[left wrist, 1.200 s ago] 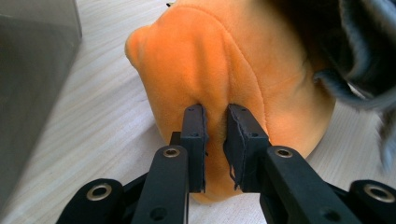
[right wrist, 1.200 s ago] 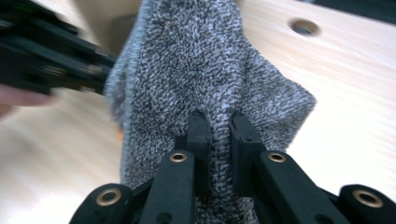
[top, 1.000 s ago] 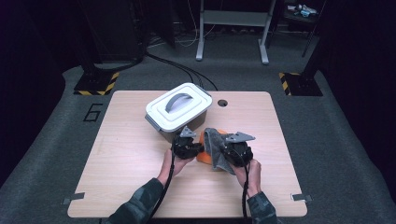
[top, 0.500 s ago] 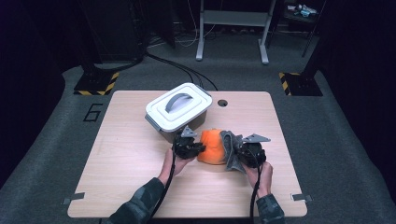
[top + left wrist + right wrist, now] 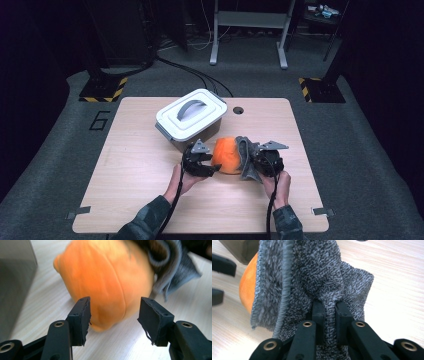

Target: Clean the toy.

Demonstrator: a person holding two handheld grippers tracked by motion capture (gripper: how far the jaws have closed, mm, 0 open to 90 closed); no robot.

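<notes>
**Wiping orange ball with grey cloth**

High view: orange ball [image 5: 226, 155] mid-table, near side of lidded grey box [image 5: 190, 120]; contents hidden.

Left gripper view: left gripper [image 5: 113, 315] just opened, pads clear of ball; re-close to steady.

Right gripper view: right gripper [image 5: 329, 312] clamped on grey cloth [image 5: 312, 275]; keep cloth pressed against ball.

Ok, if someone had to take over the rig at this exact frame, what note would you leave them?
Left gripper: open, jaws have just been opening, pads either side of the orange cloth without pressing it.
Right gripper: shut on the grey towel, which drapes over its jaws against the orange cloth.
Both cloths lie mid-table in front of the lidded grey bin; its lid is on.
Done: grey towel gripped.
Left, likely: regrip the orange cloth, then deal with both; the bin has not been opened.
</notes>
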